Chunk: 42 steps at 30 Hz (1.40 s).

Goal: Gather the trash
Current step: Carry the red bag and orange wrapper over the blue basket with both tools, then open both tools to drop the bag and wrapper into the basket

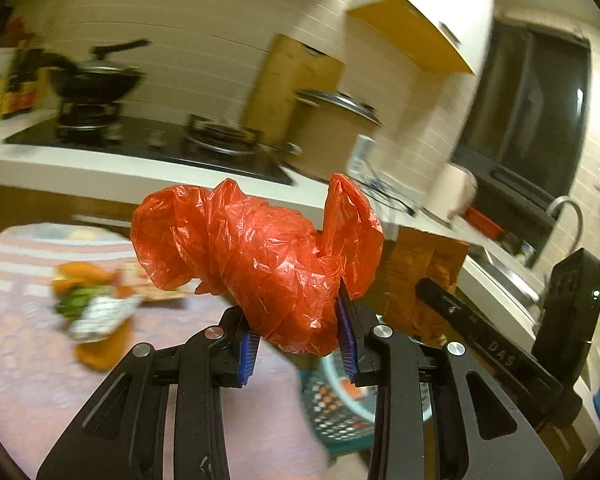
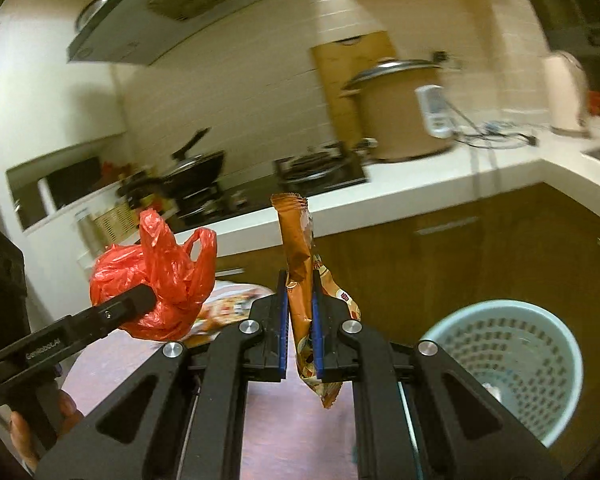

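One red bag (image 1: 260, 256), one wrapper (image 2: 302, 280), each claw-gripped.

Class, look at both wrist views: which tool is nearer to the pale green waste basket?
Right. The right tool, shut on a brown snack wrapper, hangs just left of the waste basket. The left tool, holding the red plastic bag, is farther left.
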Motion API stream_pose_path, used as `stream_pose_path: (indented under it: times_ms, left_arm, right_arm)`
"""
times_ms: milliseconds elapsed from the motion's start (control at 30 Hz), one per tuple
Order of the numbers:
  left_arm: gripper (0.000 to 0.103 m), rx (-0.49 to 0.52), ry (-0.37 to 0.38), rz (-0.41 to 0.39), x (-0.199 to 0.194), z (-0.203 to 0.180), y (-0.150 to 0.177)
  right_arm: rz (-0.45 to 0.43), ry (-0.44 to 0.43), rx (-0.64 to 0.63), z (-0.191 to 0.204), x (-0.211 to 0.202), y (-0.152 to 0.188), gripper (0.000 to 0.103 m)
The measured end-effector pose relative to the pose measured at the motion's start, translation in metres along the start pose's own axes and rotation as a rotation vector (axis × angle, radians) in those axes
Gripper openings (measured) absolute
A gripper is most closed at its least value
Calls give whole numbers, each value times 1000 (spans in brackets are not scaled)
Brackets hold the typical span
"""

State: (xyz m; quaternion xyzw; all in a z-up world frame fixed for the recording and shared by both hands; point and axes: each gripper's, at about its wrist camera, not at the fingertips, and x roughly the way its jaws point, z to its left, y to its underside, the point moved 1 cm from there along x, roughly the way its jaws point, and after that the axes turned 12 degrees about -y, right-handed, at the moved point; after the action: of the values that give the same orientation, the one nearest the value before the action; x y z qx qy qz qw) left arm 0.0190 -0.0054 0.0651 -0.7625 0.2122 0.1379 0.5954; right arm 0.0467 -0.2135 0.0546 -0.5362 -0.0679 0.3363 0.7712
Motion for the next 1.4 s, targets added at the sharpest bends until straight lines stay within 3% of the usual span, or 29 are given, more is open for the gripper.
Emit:
stream_pose_path:
  times_ms: [333,500,967,1067,1100,1133,1200,1267,1400]
  left_arm:
    - [32,91,126,160,86,-95,27]
    - [31,142,101,201,115,-117,43]
    - [32,225,63,320,167,-140,75]
    - [38,228,62,347,175,-143,77]
    - [47,221,68,361,178,-143,78]
    - [54,214,70,369,179,-141,79]
    - [57,215,51,361,179,-140,80]
    - [59,216,53,362,178,-137,80]
    - [62,209,50,352,173,-132,78]
  right_arm:
    - [4,145,160,-112,-31,19,8]
    - [61,162,234,-151,-29,33,8]
    - [211,217,329,-194,-13,64,8]
    - [244,222,364,-203,-8,69,9]
    - [252,219,375,-204,-7,70,10]
    - [262,219,386,-207,-6,72,13]
    - [272,226,395,-210,-5,73,26]
    - [262,241,398,-210,-9,73,58]
    - [234,240,387,-207,-12,68,59]
